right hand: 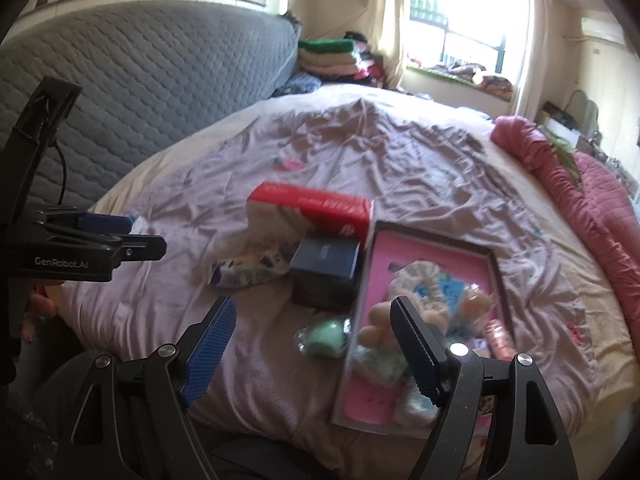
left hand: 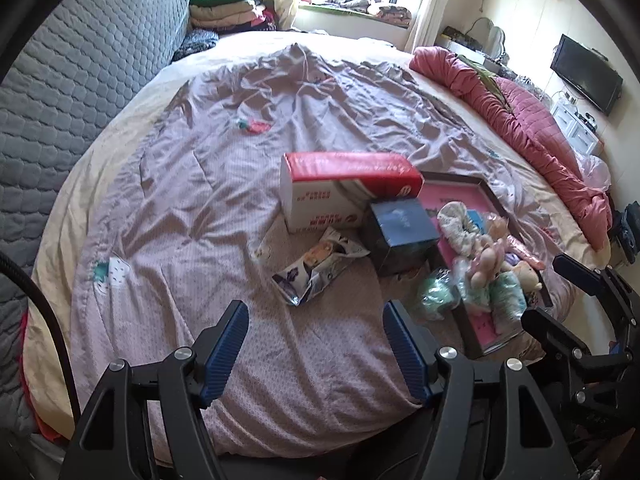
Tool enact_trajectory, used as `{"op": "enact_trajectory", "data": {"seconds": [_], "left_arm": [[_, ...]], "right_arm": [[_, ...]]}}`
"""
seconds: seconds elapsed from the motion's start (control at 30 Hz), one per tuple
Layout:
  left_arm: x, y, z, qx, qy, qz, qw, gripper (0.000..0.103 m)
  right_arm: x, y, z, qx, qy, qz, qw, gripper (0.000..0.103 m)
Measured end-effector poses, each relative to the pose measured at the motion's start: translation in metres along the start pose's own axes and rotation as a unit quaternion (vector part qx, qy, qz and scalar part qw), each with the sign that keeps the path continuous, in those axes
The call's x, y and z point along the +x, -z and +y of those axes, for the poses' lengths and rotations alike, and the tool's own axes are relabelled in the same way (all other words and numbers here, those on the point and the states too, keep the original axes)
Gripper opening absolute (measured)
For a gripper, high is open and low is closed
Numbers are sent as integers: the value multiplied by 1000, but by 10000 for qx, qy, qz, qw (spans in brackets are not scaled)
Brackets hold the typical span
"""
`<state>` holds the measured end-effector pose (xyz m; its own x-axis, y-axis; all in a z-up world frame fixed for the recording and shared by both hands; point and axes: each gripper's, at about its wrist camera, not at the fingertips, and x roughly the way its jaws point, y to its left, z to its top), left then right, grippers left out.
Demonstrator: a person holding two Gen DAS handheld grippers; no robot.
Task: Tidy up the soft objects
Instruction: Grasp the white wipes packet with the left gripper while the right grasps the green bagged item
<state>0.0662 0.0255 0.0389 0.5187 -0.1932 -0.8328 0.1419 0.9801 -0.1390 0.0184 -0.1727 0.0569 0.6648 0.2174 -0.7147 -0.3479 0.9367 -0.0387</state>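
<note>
A shallow box with a pink lining (left hand: 486, 322) (right hand: 380, 276) lies on the bed and holds several soft toys and wrapped soft items (left hand: 490, 258) (right hand: 420, 280). A green wrapped soft item (left hand: 436, 294) (right hand: 326, 336) lies on the bedspread just left of the box. A crumpled printed packet (left hand: 316, 266) (right hand: 248, 268) lies further left. My left gripper (left hand: 316, 340) is open and empty, above the bedspread short of the packet. My right gripper (right hand: 312, 342) is open and empty, above the green item and the box's near left edge.
A red and white carton (left hand: 344, 188) (right hand: 308, 212) and a dark blue box (left hand: 402, 236) (right hand: 324, 264) stand behind the packet. A pink quilt (left hand: 520, 120) is rolled along the bed's right side. A grey padded headboard (left hand: 80, 80) rises at the left.
</note>
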Motion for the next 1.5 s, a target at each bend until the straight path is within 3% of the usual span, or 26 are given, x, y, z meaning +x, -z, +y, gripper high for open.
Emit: {"op": "enact_trajectory", "data": {"seconds": [0.37,0.6,0.87,1.13,1.5], "left_arm": [[33,6,8,-74,203,301,9993,69],[57,4,18,-374,445,492,9971,69],[91,-5,18,-340,232,693,9967,69],[119,-15,19,-261,142,825,9961,70],[161,-30,7,189,197,1132,9932,70]], "right_arm": [[50,17,15,-532,-39,639,9965,81],[74,27,25,-1057,56,797,9912,81],[99,36,31,-1901,536,948,9757,81],[116,44,27,-2091,530,1021,9711,80],[151,50,41,-3135,792,1302,9373,79]]}}
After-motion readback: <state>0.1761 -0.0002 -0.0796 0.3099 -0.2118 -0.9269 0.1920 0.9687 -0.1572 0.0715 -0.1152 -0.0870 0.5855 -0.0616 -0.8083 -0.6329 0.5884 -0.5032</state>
